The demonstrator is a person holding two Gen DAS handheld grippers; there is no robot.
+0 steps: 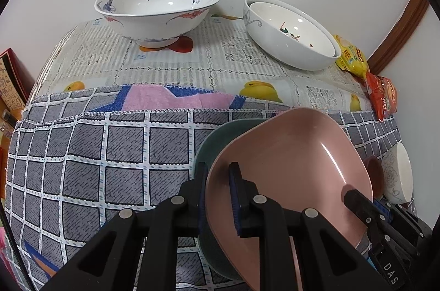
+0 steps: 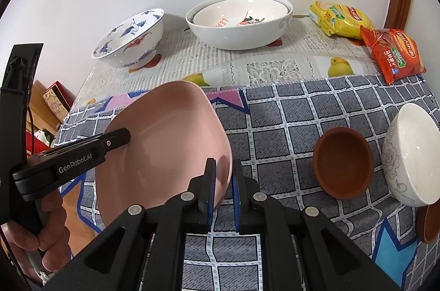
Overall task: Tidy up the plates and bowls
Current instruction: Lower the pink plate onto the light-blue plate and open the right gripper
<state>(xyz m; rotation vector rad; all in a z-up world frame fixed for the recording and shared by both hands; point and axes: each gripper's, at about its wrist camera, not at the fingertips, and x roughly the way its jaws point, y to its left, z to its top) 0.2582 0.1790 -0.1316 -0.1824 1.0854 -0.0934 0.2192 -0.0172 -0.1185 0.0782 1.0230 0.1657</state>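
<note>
Pink plate [image 1: 288,167] held tilted by both grippers: left gripper [image 1: 217,197] jaws clamped on its left rim, right gripper [image 2: 223,189] jaws on opposite rim. Green plate [image 1: 220,137] lies directly beneath, on worktop cloth [image 1: 82,153]; coming move prob. straight down.

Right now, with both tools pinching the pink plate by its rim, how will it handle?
The pink plate looks rigid, so it should not flex. Its glossy glaze shows highlights, so the thin rim may slip between the left tool and right tool. Held tilted above the green plate, it could chip if dropped.
</note>
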